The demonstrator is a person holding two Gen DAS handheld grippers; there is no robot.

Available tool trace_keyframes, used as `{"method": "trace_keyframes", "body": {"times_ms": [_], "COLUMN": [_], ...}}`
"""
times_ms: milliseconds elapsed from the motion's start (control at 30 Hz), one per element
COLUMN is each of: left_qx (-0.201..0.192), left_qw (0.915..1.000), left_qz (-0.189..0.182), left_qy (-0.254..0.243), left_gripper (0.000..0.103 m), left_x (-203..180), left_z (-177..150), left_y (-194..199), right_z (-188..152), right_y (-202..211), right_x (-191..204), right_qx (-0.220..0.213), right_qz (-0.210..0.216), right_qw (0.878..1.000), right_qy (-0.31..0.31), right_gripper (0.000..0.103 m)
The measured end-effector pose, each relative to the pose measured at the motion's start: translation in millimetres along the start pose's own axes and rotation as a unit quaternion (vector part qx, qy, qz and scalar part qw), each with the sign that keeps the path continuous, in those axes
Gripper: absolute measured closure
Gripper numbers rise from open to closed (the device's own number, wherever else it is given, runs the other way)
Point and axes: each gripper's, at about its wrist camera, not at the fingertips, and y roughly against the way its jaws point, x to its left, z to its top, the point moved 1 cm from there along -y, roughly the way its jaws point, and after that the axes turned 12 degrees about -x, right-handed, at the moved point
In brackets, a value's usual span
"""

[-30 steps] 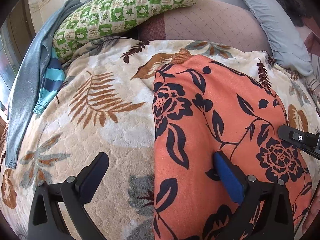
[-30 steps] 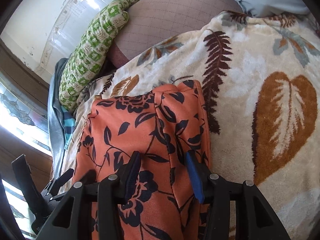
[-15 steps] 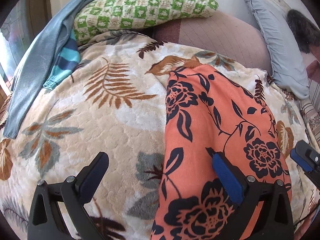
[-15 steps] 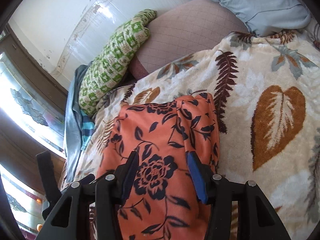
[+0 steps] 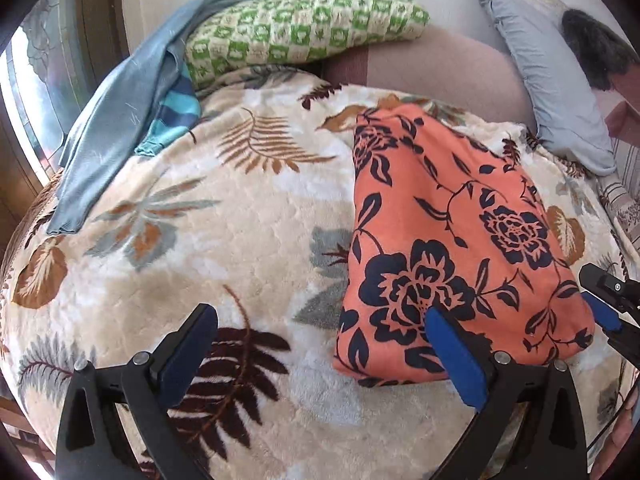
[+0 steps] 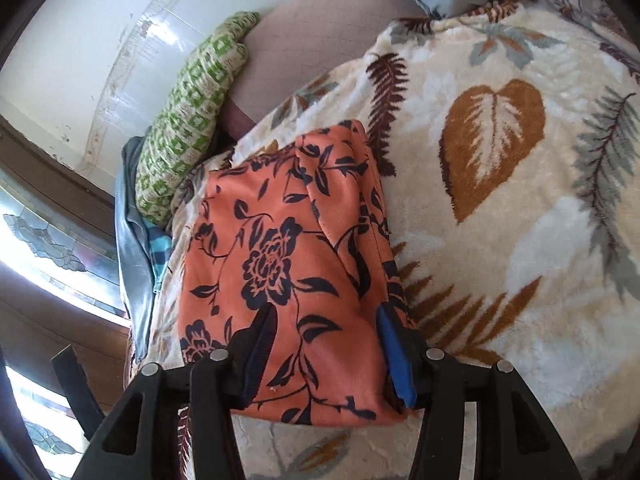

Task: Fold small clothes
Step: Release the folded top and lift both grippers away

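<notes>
An orange garment with dark blue flowers (image 5: 448,240) lies folded into a long strip on the leaf-print blanket (image 5: 240,232); it also shows in the right wrist view (image 6: 288,264). My left gripper (image 5: 324,356) is open and empty, its right finger over the garment's near left corner. My right gripper (image 6: 326,344) is open and empty above the garment's near end, and its tip shows at the right edge of the left wrist view (image 5: 608,300).
A green checked pillow (image 5: 296,28), a grey-blue garment (image 5: 116,112) and a striped teal garment (image 5: 172,120) lie at the far left. A grey pillow (image 5: 548,80) lies at the far right. A window (image 6: 36,240) is on the left.
Both grippers have drawn back toward the near end of the garment and risen, so more of it shows. The right gripper has opened wider.
</notes>
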Motion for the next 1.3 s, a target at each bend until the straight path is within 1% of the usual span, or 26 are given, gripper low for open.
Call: {"method": "trace_keyframes", "body": {"times_ms": [100,200,333,433,567,700,800,867,967,1067,1167,1300], "left_qx": [-0.032,-0.065,-0.109,-0.133,-0.148,-0.164,-0.18,-0.188,-0.191,-0.198,-0.2,-0.195], "left_qw": [0.9992,0.9972,0.9933,0.9901,0.9877,0.9835,0.9793,0.9778,0.9769,0.9741,0.9726,0.9746], "left_qz": [0.002,0.015,0.033,0.046,0.051,0.071,0.084,0.082,0.083,0.096,0.108,0.101], "left_qy": [0.025,0.034,0.017,0.001,-0.01,-0.027,-0.04,-0.044,-0.048,-0.051,-0.05,-0.045], "left_gripper": [0.0,0.0,0.0,0.0,0.0,0.0,0.0,0.0,0.0,0.0,0.0,0.0], "left_x": [10.4,20.6,28.5,29.8,29.5,24.9,21.2,19.9,19.4,20.4,23.3,27.8], "left_z": [3.6,7.7,12.9,19.0,26.8,34.6,37.8,40.2,44.5,48.3,50.5,53.5], "left_y": [32.2,66.7,112.4,139.8,171.0,199.5,220.0,232.4,245.7,255.9,262.6,267.6], "right_z": [-1.1,-6.0,-18.6,-29.3,-38.6,-42.3,-41.7,-40.6,-40.1,-39.0,-39.5,-41.2], "right_y": [27.0,58.1,100.3,128.5,161.4,192.8,212.2,221.9,234.9,243.2,247.7,250.6], "right_x": [8.7,21.2,40.1,54.4,76.2,98.4,114.7,124.5,137.4,145.1,148.4,152.0], "right_qx": [-0.032,-0.055,-0.077,-0.09,-0.104,-0.127,-0.144,-0.154,-0.169,-0.177,-0.179,-0.177], "right_qz": [0.009,0.025,0.039,0.038,0.042,0.047,0.053,0.053,0.047,0.042,0.042,0.044], "right_qw": [0.999,0.997,0.991,0.985,0.977,0.967,0.961,0.958,0.952,0.948,0.947,0.946], "right_qy": [0.026,0.053,0.105,0.144,0.184,0.214,0.228,0.235,0.252,0.262,0.262,0.268], "right_gripper": [0.047,0.047,0.044,0.043,0.041,0.038,0.037,0.035,0.035,0.034,0.034,0.034]}}
